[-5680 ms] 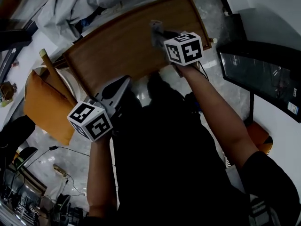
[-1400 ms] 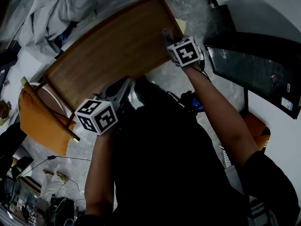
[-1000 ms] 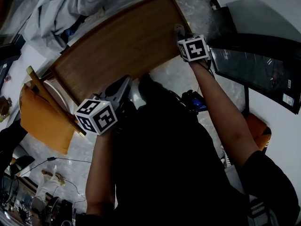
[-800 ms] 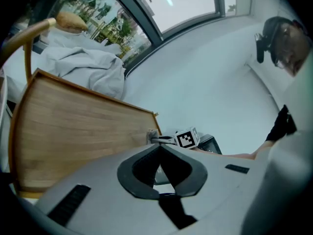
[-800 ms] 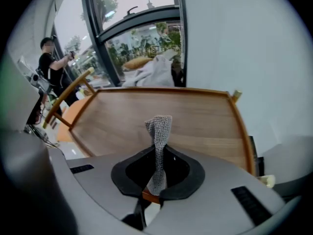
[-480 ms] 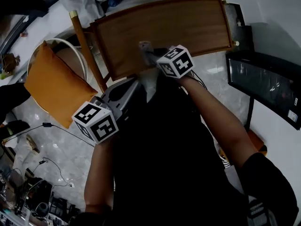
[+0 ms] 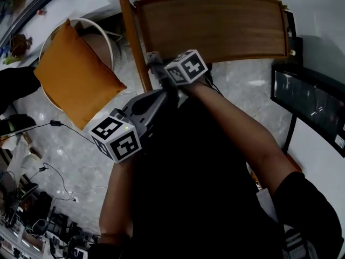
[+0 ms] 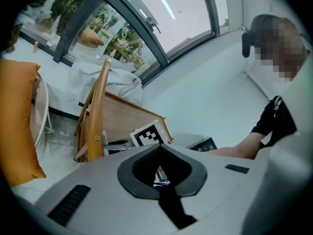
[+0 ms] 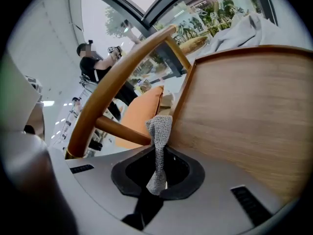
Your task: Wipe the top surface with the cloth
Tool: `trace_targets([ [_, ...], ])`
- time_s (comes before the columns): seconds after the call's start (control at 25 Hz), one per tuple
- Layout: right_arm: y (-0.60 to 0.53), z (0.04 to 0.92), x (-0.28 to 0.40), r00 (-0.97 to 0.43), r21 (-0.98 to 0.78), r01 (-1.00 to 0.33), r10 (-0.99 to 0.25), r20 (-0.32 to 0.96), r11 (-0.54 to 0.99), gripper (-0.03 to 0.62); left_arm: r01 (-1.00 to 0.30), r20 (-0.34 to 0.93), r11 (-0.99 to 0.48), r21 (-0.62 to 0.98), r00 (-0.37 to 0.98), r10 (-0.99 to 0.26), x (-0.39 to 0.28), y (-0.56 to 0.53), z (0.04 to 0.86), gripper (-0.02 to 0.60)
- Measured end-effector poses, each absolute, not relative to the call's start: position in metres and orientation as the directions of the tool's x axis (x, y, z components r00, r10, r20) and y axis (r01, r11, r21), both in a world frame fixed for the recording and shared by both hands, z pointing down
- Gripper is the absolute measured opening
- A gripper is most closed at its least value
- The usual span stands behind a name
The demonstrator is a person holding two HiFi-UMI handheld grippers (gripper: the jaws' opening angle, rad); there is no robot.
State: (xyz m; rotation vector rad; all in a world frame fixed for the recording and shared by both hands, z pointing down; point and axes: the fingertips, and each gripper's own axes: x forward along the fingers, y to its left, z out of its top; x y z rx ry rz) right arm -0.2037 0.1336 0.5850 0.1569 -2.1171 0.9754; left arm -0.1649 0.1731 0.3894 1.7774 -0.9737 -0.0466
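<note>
one wooden top (image 7: 215, 26), marble floor (image 7: 70, 155), right gripper (image 9: 157, 173) pinching cloth (image 9: 159, 131), left gripper (image 8: 160, 180) closed empty

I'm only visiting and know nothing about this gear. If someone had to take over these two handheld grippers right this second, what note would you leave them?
Right gripper: shut on the grey cloth, which sits at the near left corner of the wooden top surface, next to a chair post.
Left gripper: shut, empty, held low off the surface in front of the person's body.
Done: cannot tell; the wood shows no marks of which parts were wiped.
Left: probably sweep the cloth from this corner across the whole top to its far right edge.
</note>
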Motion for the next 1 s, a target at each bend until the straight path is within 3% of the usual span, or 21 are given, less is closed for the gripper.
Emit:
trace_targets([
  [0.32,0.128,0.597,-0.197,-0.572,-0.462,-0.439,0.157,0.805,0.77,0.034,-0.57,0.4,-0.096,0.816,0.677,-0.618,-0.167,0.178,0.396,0.012],
  [1.0,0.061,0.597,-0.06,-0.499,-0.37,-0.5,0.089,0.862,0.783,0.034,-0.55,0.392,-0.144,0.823,0.733,-0.557,-0.077,0.115,0.395,0.011],
])
